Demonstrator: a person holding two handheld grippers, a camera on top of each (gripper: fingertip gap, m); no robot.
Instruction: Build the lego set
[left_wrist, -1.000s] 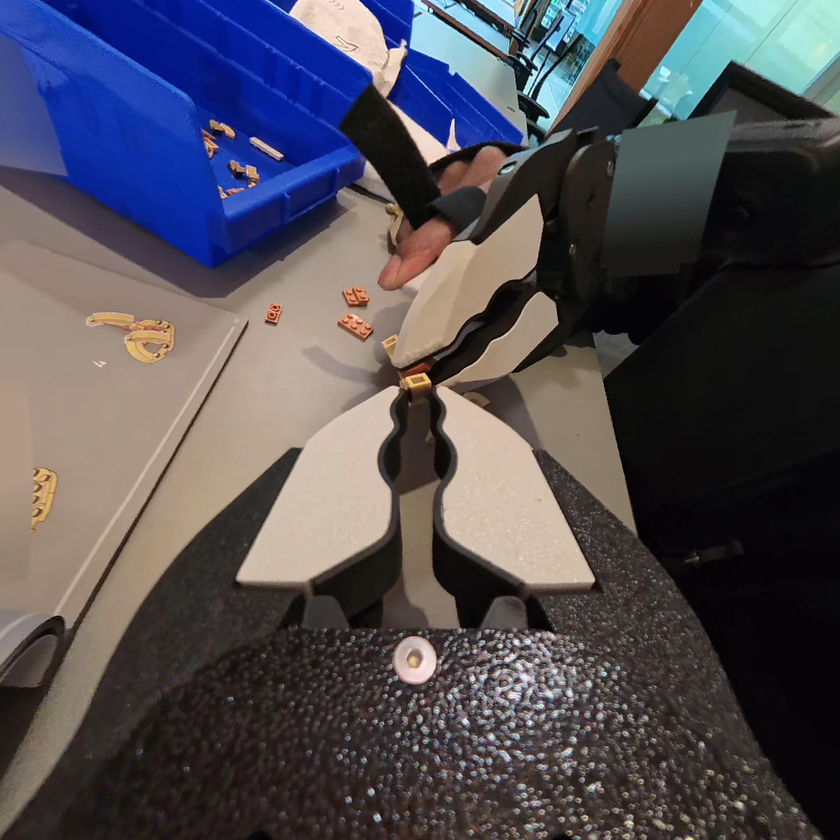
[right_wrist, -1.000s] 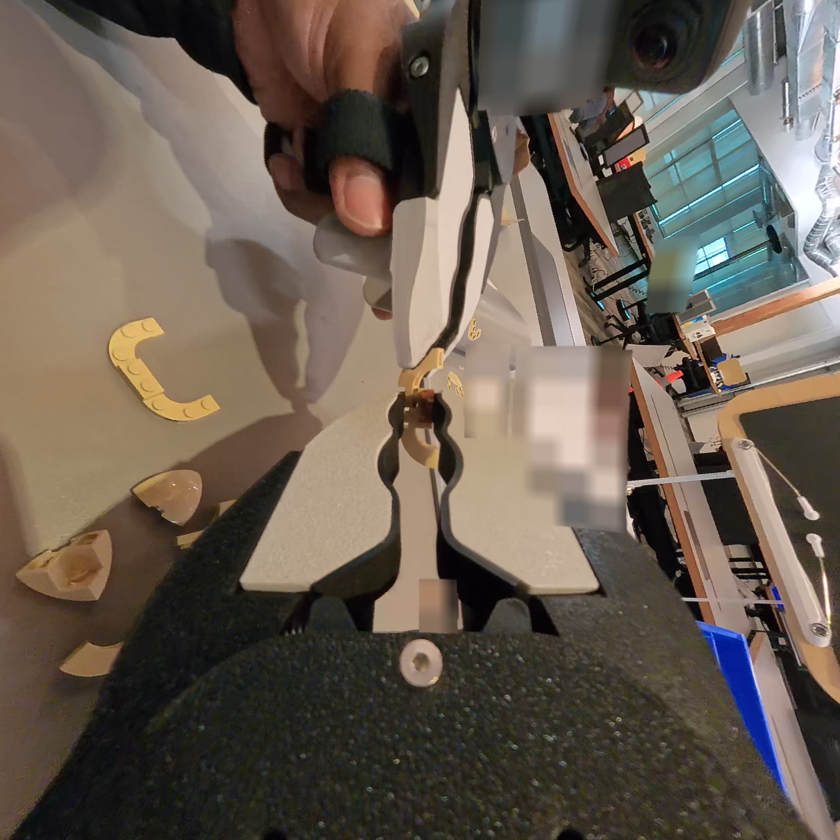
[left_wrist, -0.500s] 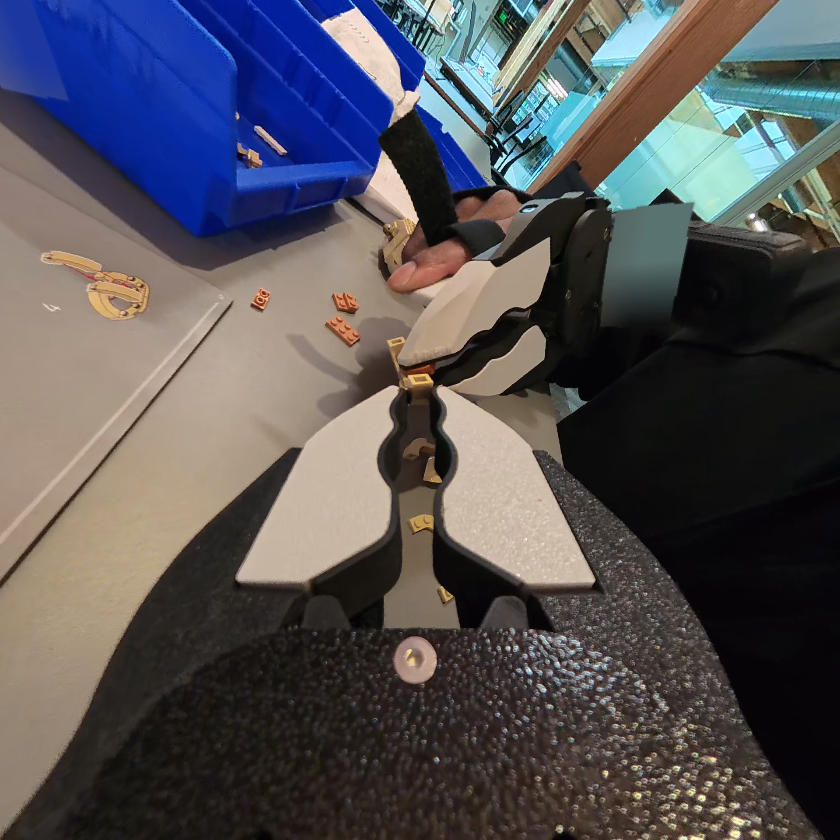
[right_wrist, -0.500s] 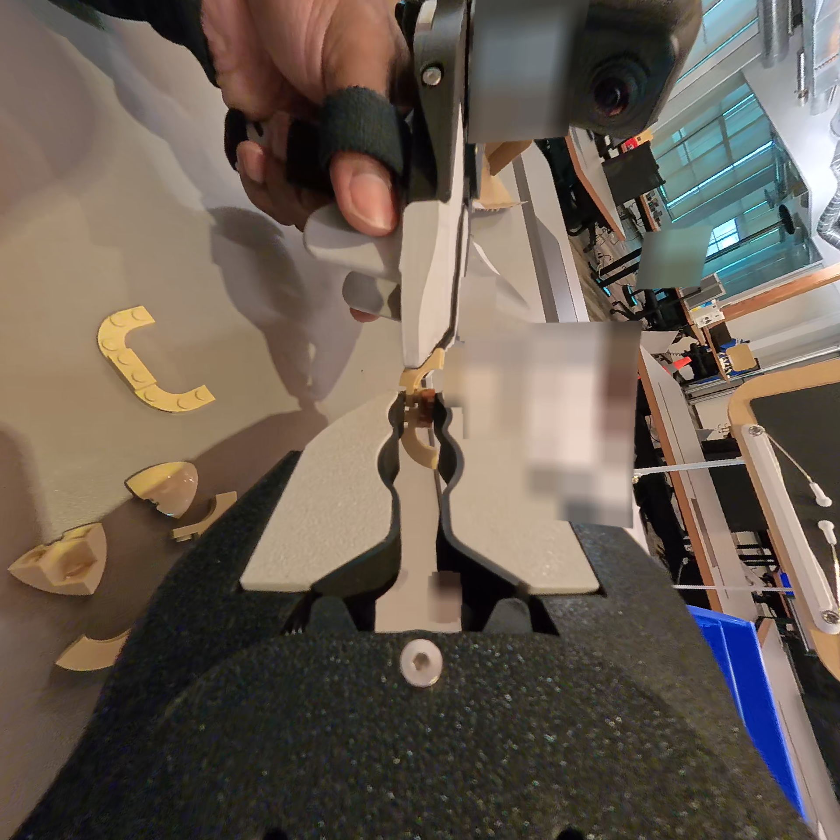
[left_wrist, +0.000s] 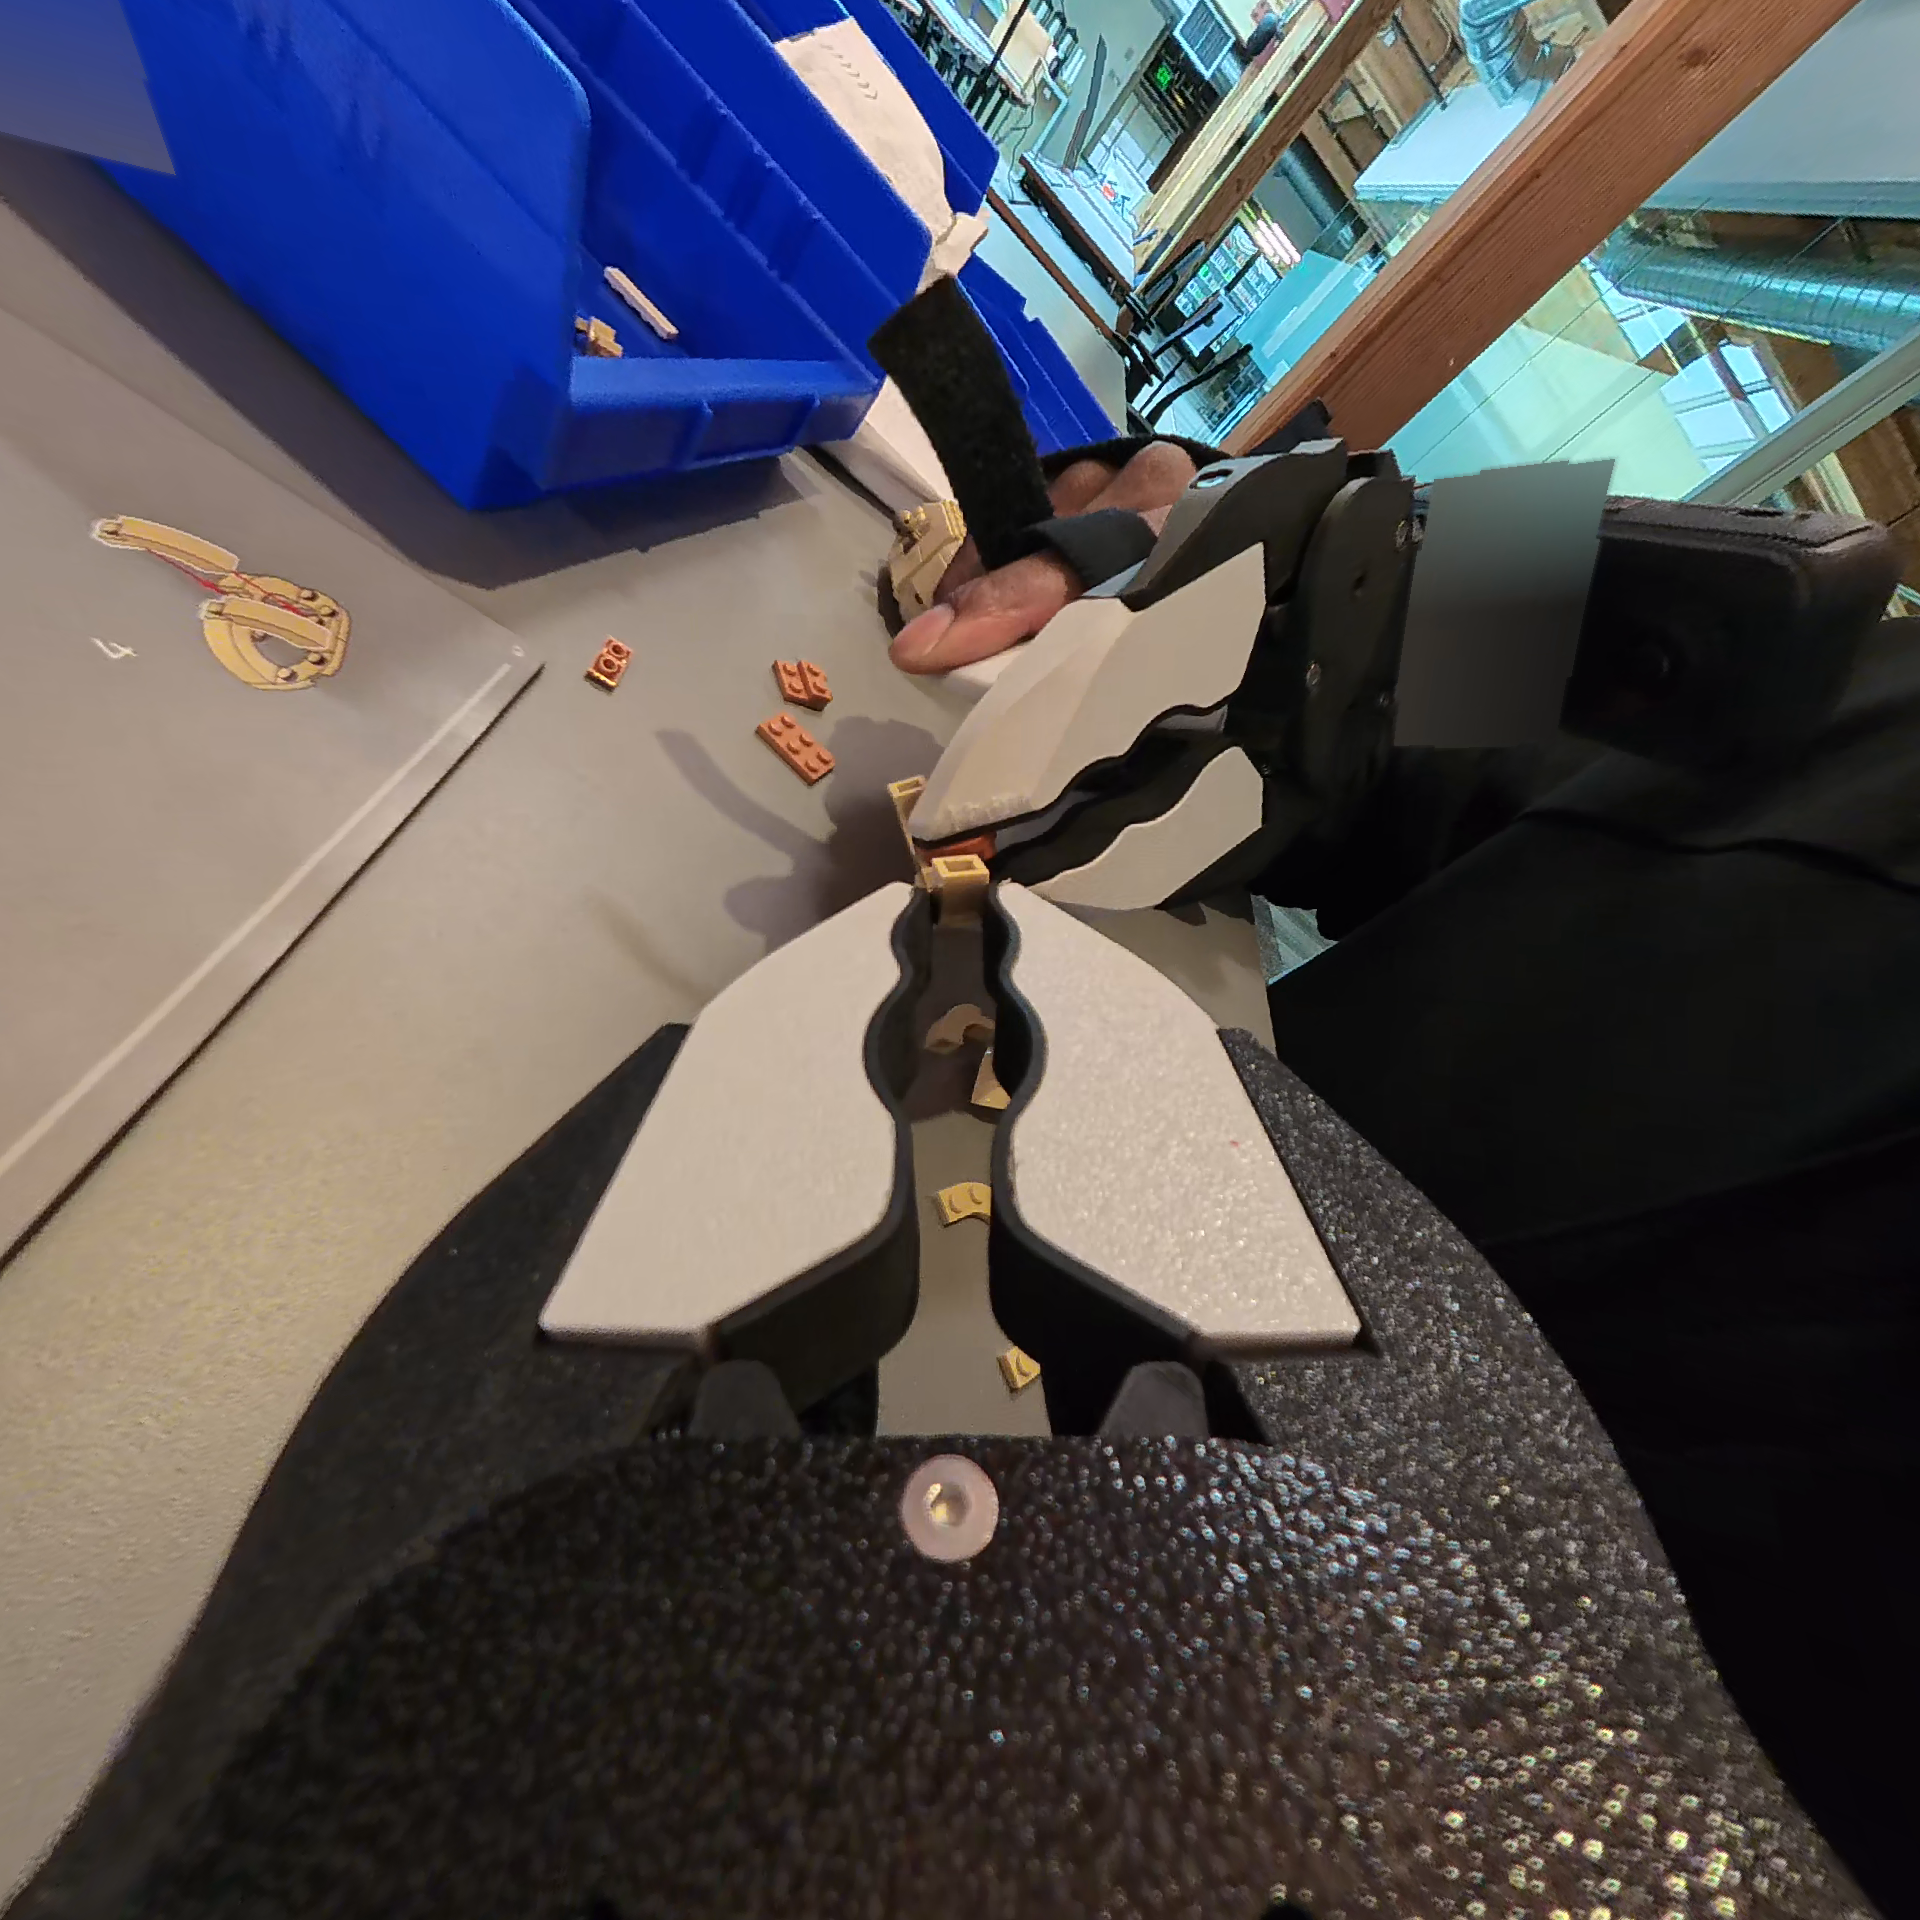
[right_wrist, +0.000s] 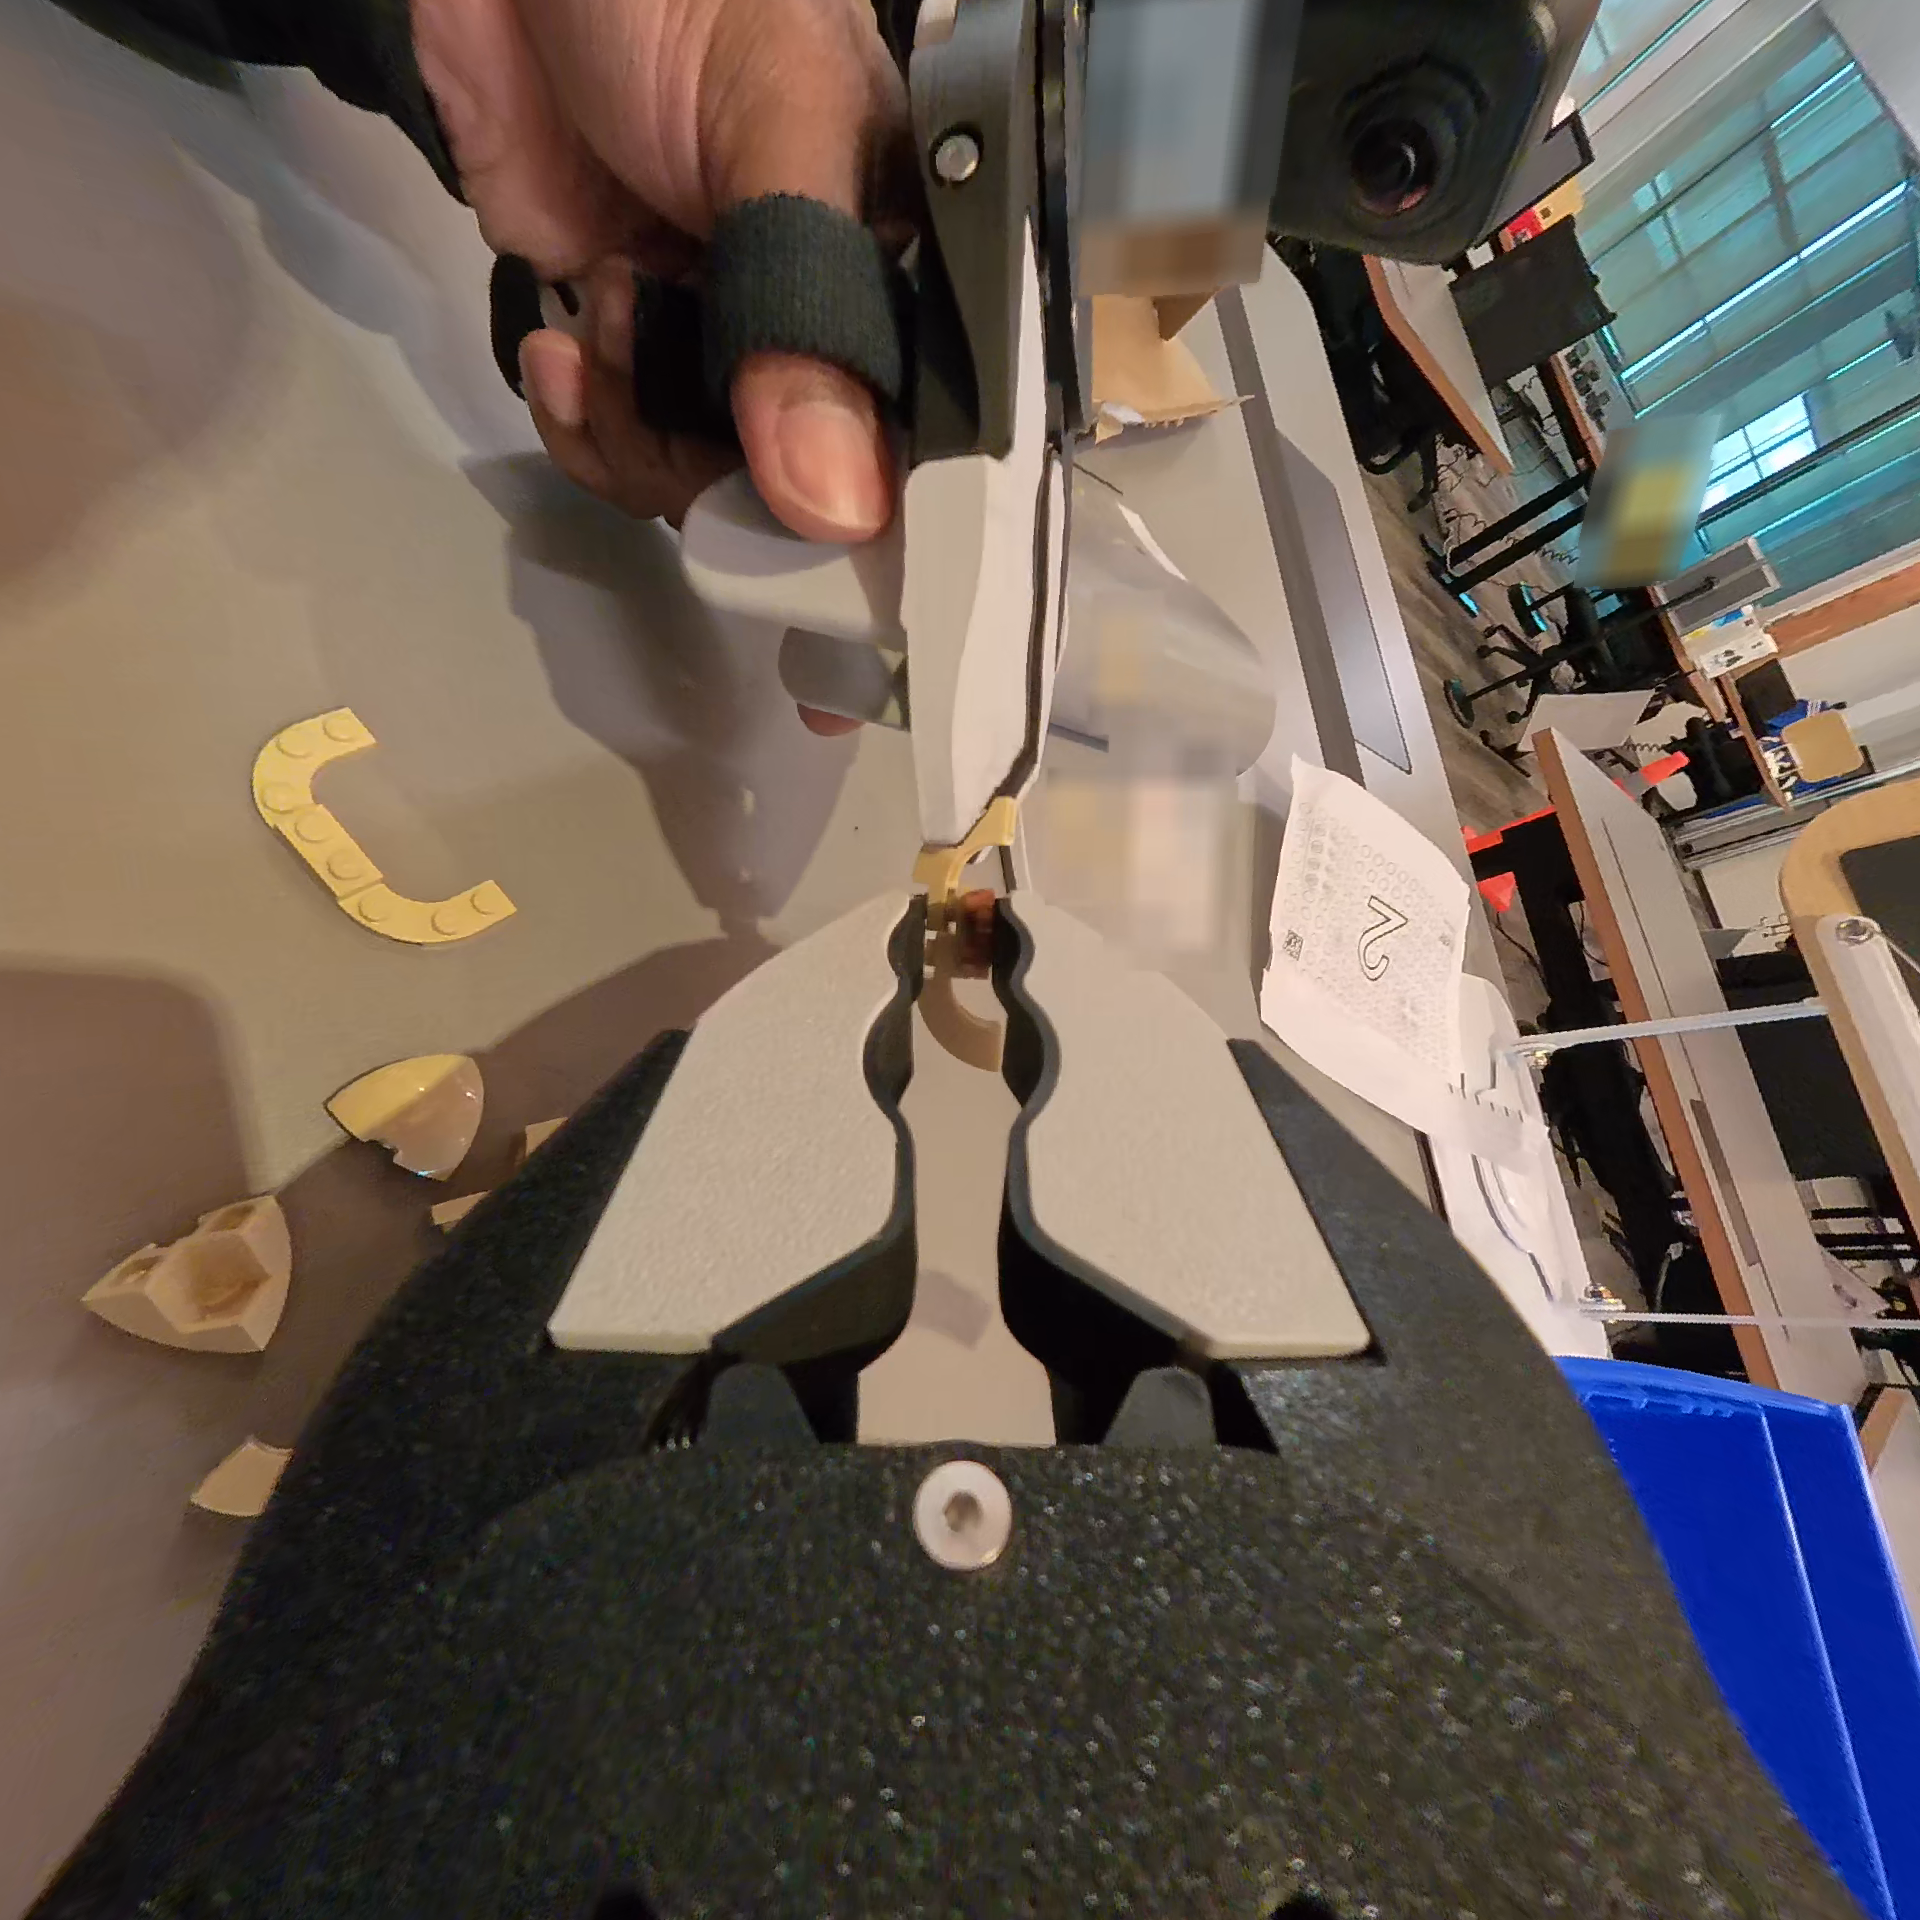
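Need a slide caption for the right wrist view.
Right claw and left claw meet tip to tip, pressing small tan pieces together above the grey table.

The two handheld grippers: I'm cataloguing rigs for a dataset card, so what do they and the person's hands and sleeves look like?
Both the left gripper and the right gripper have flat pale-grey fingers with wavy black-edged inner rims on a speckled black body with one silver screw. Black fabric straps loop the fingers of each hand. The sleeve is black.

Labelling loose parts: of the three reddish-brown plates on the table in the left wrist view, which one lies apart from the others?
The small one nearest the instruction sheet. The two bigger plates lie close together, farther from it.
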